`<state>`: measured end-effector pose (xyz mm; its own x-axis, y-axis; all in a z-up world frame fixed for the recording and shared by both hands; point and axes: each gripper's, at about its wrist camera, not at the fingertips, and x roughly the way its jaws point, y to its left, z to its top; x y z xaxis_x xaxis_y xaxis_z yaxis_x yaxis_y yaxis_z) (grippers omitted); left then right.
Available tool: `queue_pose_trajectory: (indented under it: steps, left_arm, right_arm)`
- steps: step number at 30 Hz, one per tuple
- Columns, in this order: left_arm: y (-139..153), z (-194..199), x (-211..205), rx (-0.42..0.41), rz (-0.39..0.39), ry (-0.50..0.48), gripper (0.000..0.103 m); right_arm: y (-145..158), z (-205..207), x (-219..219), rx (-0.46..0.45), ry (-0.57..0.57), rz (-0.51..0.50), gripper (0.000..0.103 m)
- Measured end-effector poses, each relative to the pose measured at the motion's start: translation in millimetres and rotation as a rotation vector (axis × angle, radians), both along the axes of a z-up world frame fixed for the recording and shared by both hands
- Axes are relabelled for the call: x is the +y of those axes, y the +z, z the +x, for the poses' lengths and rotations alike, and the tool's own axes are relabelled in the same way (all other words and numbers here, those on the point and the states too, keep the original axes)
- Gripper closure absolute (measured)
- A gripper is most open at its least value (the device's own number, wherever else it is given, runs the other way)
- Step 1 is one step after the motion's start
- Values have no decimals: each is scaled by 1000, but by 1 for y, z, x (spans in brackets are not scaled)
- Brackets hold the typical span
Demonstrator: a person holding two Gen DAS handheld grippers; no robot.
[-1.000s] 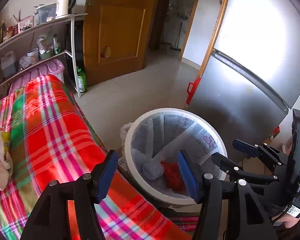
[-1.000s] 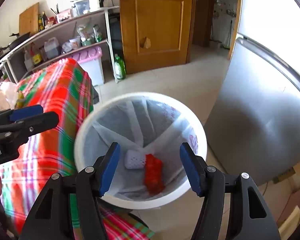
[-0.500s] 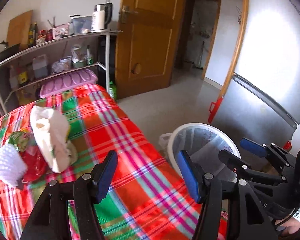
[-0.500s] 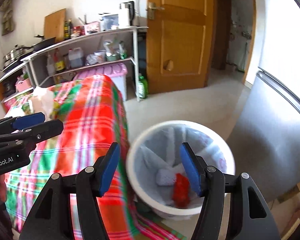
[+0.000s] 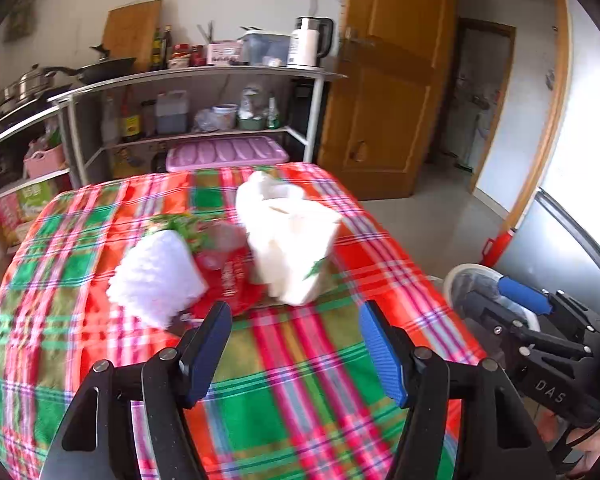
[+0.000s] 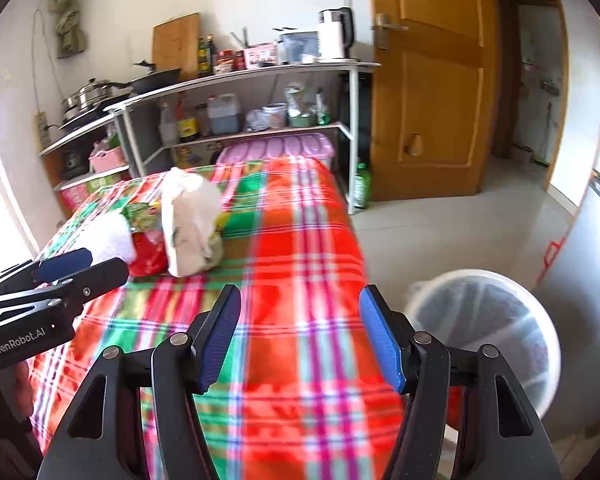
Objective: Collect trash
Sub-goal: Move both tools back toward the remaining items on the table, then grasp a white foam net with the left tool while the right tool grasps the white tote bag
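Small kitchen: wooden door (image 6: pixel 428 92) at the back, metal shelf (image 5: pixel 204 76) with pans, bottles and a kettle, a plaid-covered table (image 5: pixel 300 360) in front, tiled floor to the right. A white lined bin (image 6: pixel 496 320) stands on the floor just beside the table's right edge. Trash sits in one cluster near the table's middle: a white bag (image 5: pixel 292 240) standing upright and crumpled, a white foam net (image 5: pixel 156 280) to its left, a red wrapper (image 5: pixel 228 284) lying flat between and partly under them, and something green behind, too blurred to name. Left claw (image 5: pixel 296 352) is spread with nothing between its pads, its jaws having just opened a little further; it points down at the cluster from the near side. Right claw (image 6: pixel 300 336) is also spread and empty, over bare cloth between cluster and bin. Judgement: all of it looks light and soft. The bag should collapse under pressure, so pinching its upper folded edge seems safer than squeezing the body. The foam net is springy and should compress; take it across the middle. The wrapper is thin, probably slick and flat on the cloth; go for a raised corner. Light pieces may drag neighbours along when lifted.
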<state>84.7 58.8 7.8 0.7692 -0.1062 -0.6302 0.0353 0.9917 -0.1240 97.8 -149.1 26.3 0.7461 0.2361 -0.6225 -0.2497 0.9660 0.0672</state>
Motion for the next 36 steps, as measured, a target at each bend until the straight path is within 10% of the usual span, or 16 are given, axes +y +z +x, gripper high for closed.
queue_pose_trajectory:
  steps: [15, 36]
  left_arm:
    - [-13, 7, 93, 20, -29, 181, 28]
    - [-36, 61, 110, 91, -39, 158, 21]
  right_arm:
    - [-13, 34, 77, -21, 138, -6, 41]
    - [-39, 80, 117, 52, 176, -59, 38]
